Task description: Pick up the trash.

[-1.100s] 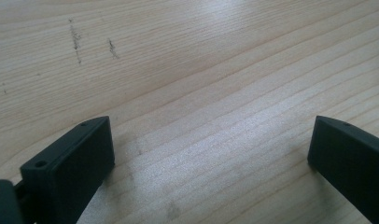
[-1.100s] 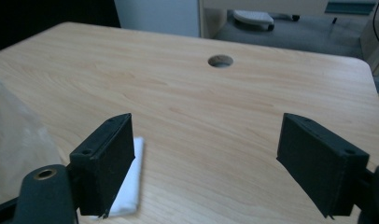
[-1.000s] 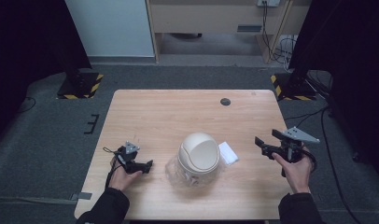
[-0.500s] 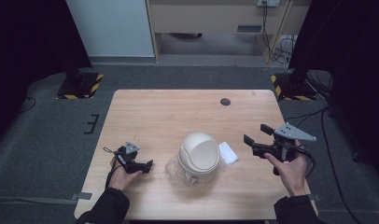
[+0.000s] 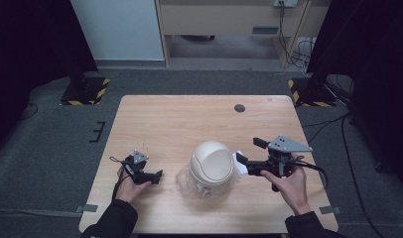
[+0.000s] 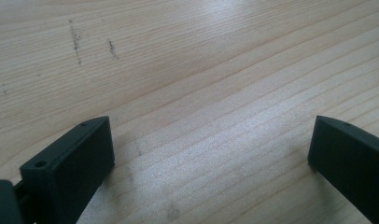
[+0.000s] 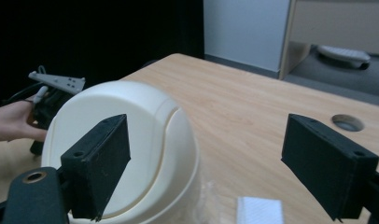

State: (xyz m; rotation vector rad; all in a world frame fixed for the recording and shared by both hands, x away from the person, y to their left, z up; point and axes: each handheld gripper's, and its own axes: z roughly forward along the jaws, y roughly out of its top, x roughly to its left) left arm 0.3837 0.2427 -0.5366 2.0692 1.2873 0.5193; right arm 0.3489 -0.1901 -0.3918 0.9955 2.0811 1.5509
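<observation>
- Both grippers rest low in the high view: my left gripper [image 5: 149, 175] near the table's [image 5: 179, 124] left edge, my right gripper [image 5: 248, 156] wide, just right of the cream domed bin [image 5: 211, 162] on clear plastic [image 5: 184, 179].
- Left gripper view: jaws wide over bare wood.
- Right gripper view: jaws wide, bin ahead-left, white folded pad [image 7: 260, 211] between them.

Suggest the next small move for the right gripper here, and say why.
Probably ease the right gripper forward and down toward the white folded piece beside the cream domed bin. Its jaws stand wide open with nothing between them, and in the right gripper view that piece lies on the table just ahead between them. The left gripper rests open over bare wood.
</observation>
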